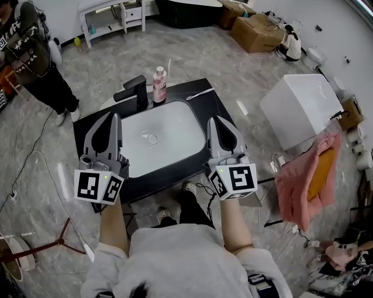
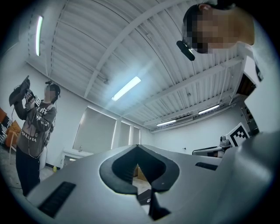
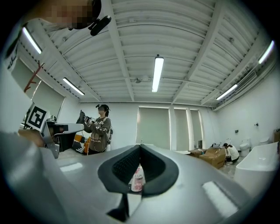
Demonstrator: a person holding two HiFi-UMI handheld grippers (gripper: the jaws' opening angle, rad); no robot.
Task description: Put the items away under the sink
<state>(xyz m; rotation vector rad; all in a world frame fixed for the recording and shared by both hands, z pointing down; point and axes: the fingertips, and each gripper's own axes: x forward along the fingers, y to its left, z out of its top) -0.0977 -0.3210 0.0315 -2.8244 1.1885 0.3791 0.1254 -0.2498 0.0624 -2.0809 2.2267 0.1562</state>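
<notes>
A pink bottle (image 1: 159, 85) with a white cap stands upright at the back of the black counter (image 1: 205, 103), beside the black faucet (image 1: 135, 92). A thin white stick-like item (image 1: 200, 93) lies to its right. My left gripper (image 1: 116, 116) hovers over the counter's front left and is shut and empty. My right gripper (image 1: 212, 119) is over the front right, also shut and empty. In the right gripper view the gripper (image 3: 140, 146) points level at the bottle (image 3: 136, 178), seen through the gap behind the tips. The left gripper (image 2: 138, 146) shows its tips touching.
The white sink basin (image 1: 175, 152) fills the counter's middle. A person (image 1: 32, 52) stands at the far left. A white box (image 1: 303, 107) and a pink cloth (image 1: 303, 174) are to the right, cardboard boxes (image 1: 256, 29) and a white shelf (image 1: 111, 14) at the back.
</notes>
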